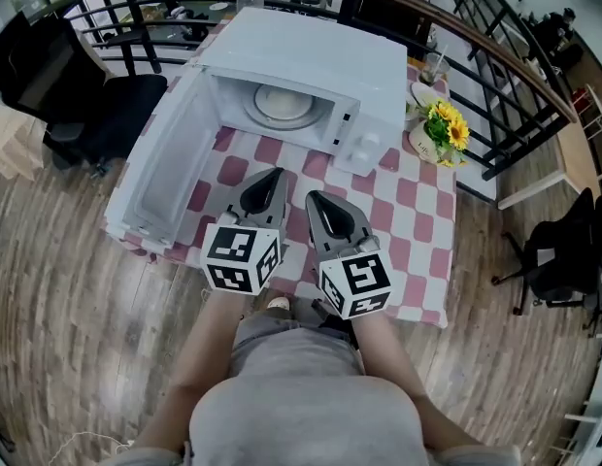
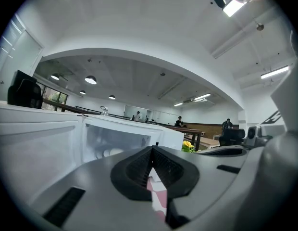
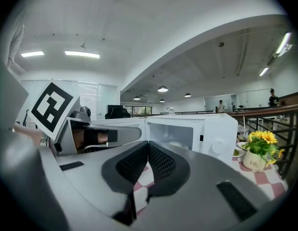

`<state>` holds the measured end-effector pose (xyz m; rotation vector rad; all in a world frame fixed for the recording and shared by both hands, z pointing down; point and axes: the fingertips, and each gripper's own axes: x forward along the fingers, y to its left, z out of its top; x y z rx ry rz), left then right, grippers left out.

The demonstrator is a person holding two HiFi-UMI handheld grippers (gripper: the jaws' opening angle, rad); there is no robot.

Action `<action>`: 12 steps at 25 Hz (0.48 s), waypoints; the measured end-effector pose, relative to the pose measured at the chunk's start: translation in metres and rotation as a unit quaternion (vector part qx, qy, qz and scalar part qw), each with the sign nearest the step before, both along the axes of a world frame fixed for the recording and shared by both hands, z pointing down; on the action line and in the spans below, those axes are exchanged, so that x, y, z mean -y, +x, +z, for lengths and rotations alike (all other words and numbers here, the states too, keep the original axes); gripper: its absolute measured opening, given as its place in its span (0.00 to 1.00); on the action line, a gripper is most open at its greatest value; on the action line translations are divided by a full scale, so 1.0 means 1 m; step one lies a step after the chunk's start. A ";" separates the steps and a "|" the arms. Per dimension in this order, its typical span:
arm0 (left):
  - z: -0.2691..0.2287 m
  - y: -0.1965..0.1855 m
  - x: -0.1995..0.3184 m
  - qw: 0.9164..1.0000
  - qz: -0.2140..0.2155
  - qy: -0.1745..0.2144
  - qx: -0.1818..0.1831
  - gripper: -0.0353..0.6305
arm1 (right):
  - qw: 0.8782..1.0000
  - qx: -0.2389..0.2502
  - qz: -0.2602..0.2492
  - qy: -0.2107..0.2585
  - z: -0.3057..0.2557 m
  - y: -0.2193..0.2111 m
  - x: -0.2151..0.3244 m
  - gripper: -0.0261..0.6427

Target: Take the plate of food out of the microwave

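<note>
A white microwave (image 1: 311, 66) stands on the checked table with its door (image 1: 160, 168) swung open to the left. Inside the cavity sits a pale plate of food (image 1: 282, 103); it also shows dimly as the plate (image 3: 180, 144) in the right gripper view. My left gripper (image 1: 274, 176) and right gripper (image 1: 314, 199) hover side by side over the table in front of the opening, short of it. Both have their jaws closed tip to tip with nothing between them. In its own view the left gripper (image 2: 151, 150) faces the lit cavity (image 2: 115, 138), and the right gripper (image 3: 148, 146) faces it too.
The red-and-white checked cloth (image 1: 408, 212) covers the table. A pot of yellow flowers (image 1: 442, 129) and a small dish (image 1: 424, 93) stand right of the microwave. A curved black railing (image 1: 495, 76) runs behind. A black chair (image 1: 97, 115) stands at the left.
</note>
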<state>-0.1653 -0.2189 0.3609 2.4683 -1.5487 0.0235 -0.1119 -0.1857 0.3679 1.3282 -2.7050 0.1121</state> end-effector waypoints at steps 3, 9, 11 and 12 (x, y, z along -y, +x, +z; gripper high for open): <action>0.006 -0.005 0.010 1.000 0.003 -0.013 0.000 0.06 | 1.000 -0.007 0.004 -0.003 0.003 -0.002 0.006 0.08; 0.009 -0.016 0.034 1.000 -0.011 -0.019 -0.011 0.06 | 1.000 -0.009 0.010 -0.002 0.004 -0.001 0.020 0.08; 0.012 -0.019 0.040 1.000 -0.014 -0.023 -0.010 0.06 | 1.000 -0.009 0.014 -0.002 0.005 0.001 0.025 0.08; 0.013 -0.019 0.043 1.000 -0.015 -0.024 -0.011 0.06 | 1.000 -0.009 0.015 -0.002 0.006 0.002 0.027 0.08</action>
